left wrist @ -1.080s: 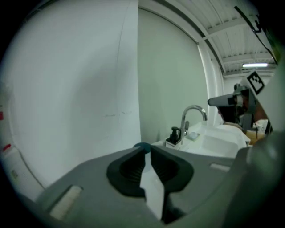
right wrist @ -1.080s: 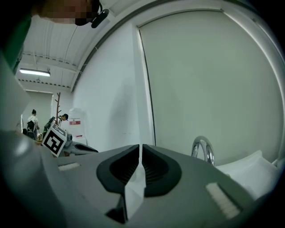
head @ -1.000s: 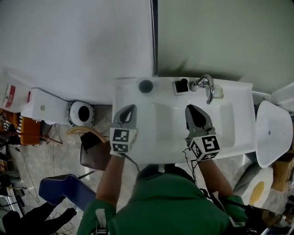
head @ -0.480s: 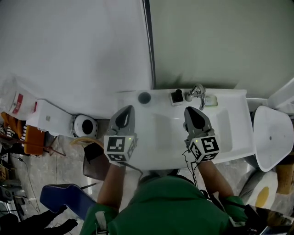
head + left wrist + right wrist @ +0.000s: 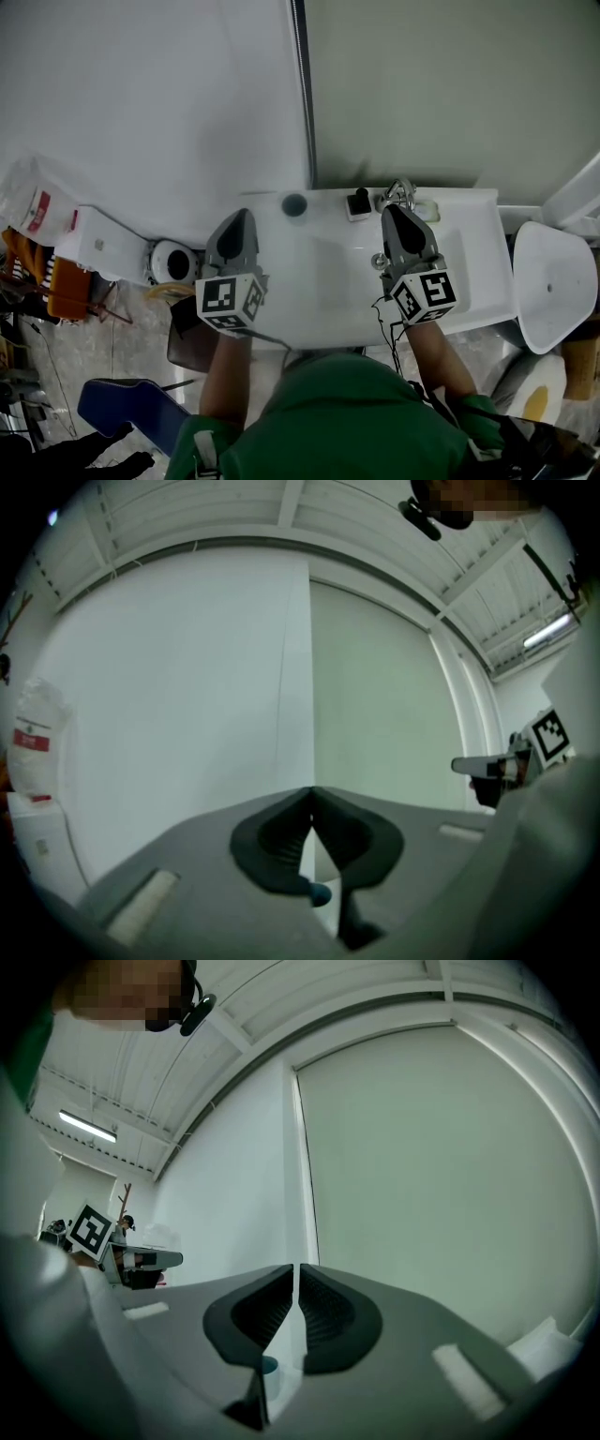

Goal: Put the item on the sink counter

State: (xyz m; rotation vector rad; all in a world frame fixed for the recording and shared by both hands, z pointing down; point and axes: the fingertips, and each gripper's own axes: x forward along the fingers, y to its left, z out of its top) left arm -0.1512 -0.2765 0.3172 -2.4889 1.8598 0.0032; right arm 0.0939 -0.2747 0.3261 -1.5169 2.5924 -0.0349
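Note:
In the head view the white sink [image 5: 469, 281] lies below both grippers. A small black object [image 5: 357, 201] on a white base stands on the back counter beside the chrome faucet [image 5: 401, 193], and a round grey disc [image 5: 294, 203] lies to its left. My left gripper [image 5: 242, 217] hangs over the sink's left edge, shut and empty; its own view shows the left gripper [image 5: 311, 789] pointing level at the wall. My right gripper [image 5: 391, 212] is over the basin near the faucet, jaws together with nothing between them; the right gripper [image 5: 293, 1267] also faces the wall.
A white oval lid [image 5: 553, 281] stands right of the sink. On the left are a white box [image 5: 94, 244], a round white device [image 5: 171, 261], a brown bin [image 5: 192, 328] and a blue seat [image 5: 122, 403]. The wall behind is a white panel [image 5: 169, 94] and a pale green one [image 5: 450, 84].
Both grippers have risen above the sink and tilted up to face the wall. The left one has drifted left towards the sink's edge. Both stay shut and empty.

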